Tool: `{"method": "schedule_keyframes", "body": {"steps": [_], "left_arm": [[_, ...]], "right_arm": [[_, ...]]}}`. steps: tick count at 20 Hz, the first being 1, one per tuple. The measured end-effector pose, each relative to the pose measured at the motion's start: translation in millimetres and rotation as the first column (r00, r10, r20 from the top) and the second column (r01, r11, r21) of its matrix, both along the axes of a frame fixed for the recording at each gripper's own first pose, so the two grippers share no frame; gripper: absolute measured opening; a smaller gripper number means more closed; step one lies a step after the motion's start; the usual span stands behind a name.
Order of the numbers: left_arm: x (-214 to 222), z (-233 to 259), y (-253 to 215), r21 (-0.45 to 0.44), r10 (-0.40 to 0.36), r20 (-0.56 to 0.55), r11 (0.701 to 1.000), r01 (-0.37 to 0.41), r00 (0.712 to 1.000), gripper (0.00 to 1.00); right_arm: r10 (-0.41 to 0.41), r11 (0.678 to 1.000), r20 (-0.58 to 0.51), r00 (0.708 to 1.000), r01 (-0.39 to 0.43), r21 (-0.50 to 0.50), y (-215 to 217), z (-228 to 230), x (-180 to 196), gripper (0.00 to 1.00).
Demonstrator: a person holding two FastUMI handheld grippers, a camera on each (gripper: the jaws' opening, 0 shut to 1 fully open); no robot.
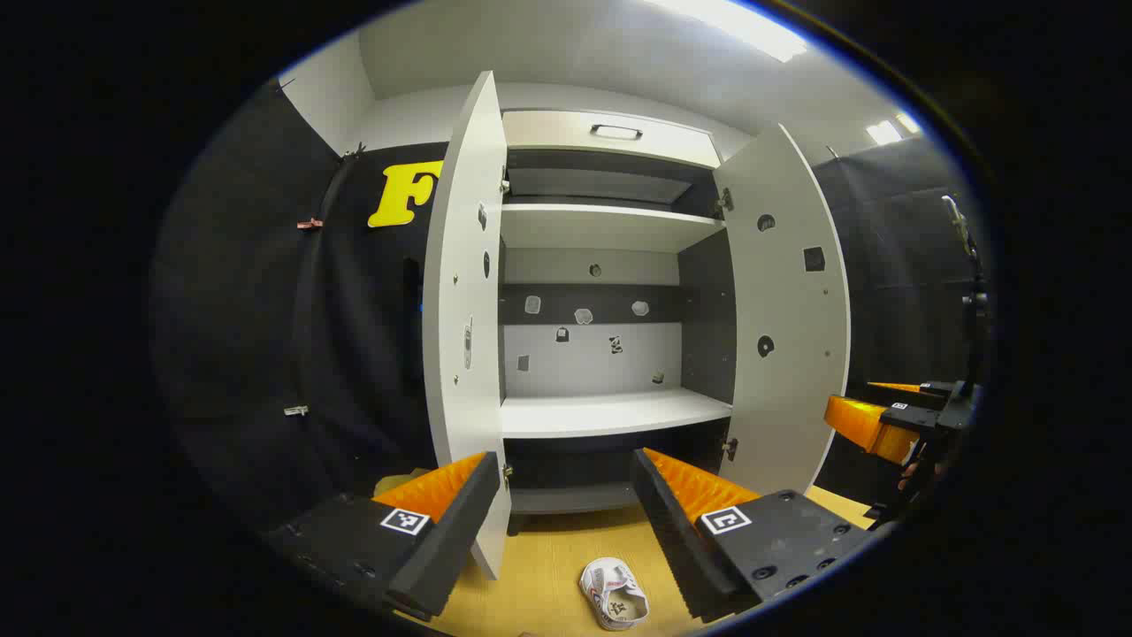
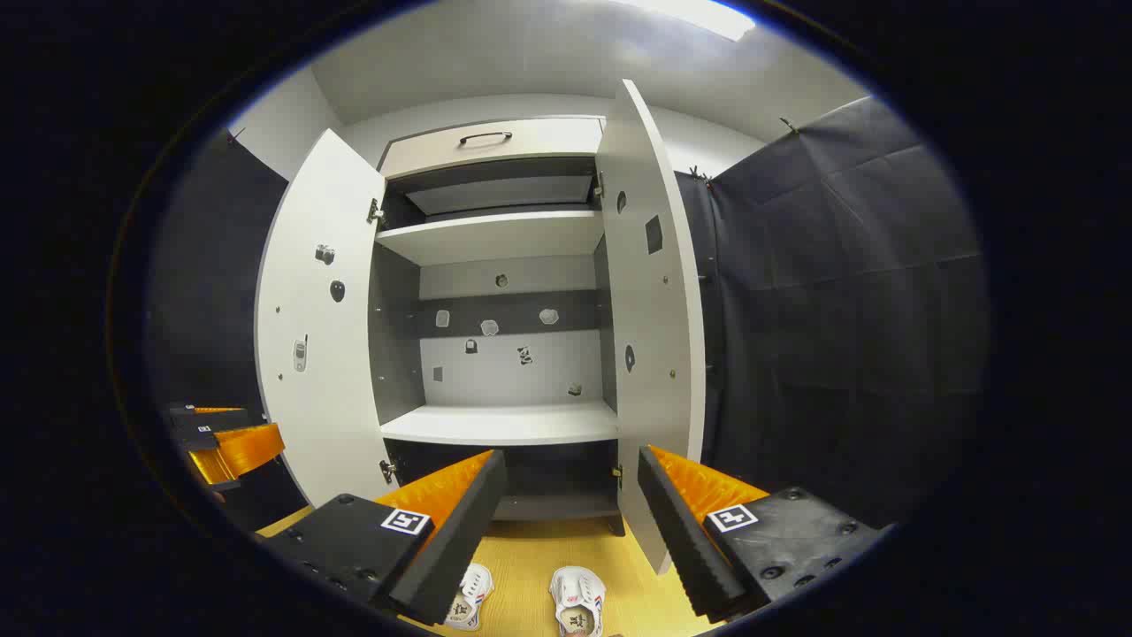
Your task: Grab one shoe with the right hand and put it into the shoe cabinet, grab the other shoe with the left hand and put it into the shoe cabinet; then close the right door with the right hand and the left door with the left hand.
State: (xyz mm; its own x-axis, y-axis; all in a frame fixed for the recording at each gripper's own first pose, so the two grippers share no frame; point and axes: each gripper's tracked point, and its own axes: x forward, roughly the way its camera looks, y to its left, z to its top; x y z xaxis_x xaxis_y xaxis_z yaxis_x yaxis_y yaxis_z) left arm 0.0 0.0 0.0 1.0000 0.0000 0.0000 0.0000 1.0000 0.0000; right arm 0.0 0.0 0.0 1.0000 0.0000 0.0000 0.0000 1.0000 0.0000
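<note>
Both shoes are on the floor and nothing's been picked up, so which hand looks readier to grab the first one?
Probably the right. The right gripper is open, with both shoes below it: one shoe lies between its fingers, the other shoe beside it. The left gripper is open too, over just one.

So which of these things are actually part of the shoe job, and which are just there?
Part of the job:
- two white shoes on the floor
- shoe cabinet, both doors open: left door, right door
- left gripper and right gripper, both open and empty

Just there:
- drawer with a handle above the cabinet
- small stickers on the back panel
- black cloth wall
</note>
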Motion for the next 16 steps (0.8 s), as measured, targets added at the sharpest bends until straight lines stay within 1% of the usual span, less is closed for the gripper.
{"method": "schedule_keyframes", "body": {"steps": [5, 7, 10, 16], "left_arm": [[1.5, -2.0, -6.2, 0.005, -0.015, -0.002, 1.000, 0.015, 1.000, 0.95], [2.7, -4.2, -6.5, 0.003, -0.017, -0.003, 1.000, 0.017, 1.000, 0.95], [2.5, -8.4, -3.5, 0.017, -0.008, -0.012, 1.000, 0.008, 1.000, 0.95], [3.5, -12.7, 0.0, -0.004, -0.008, -0.018, 1.000, 0.008, 1.000, 0.95]], "right_arm": [[-0.016, 0.999, -0.045, 0.999, 0.015, -0.030, -1.8, -19.2, 2.9, 0.98], [-0.018, 1.000, -0.070, 0.997, 0.016, -0.027, -2.3, -29.9, 1.0, 0.98], [-0.022, 1.000, -0.079, 0.997, 0.020, -0.021, -3.0, -32.9, -2.3, 0.98], [-0.017, 0.999, -0.098, 0.995, 0.014, -0.031, 3.5, -39.7, 0.7, 0.98]]}}
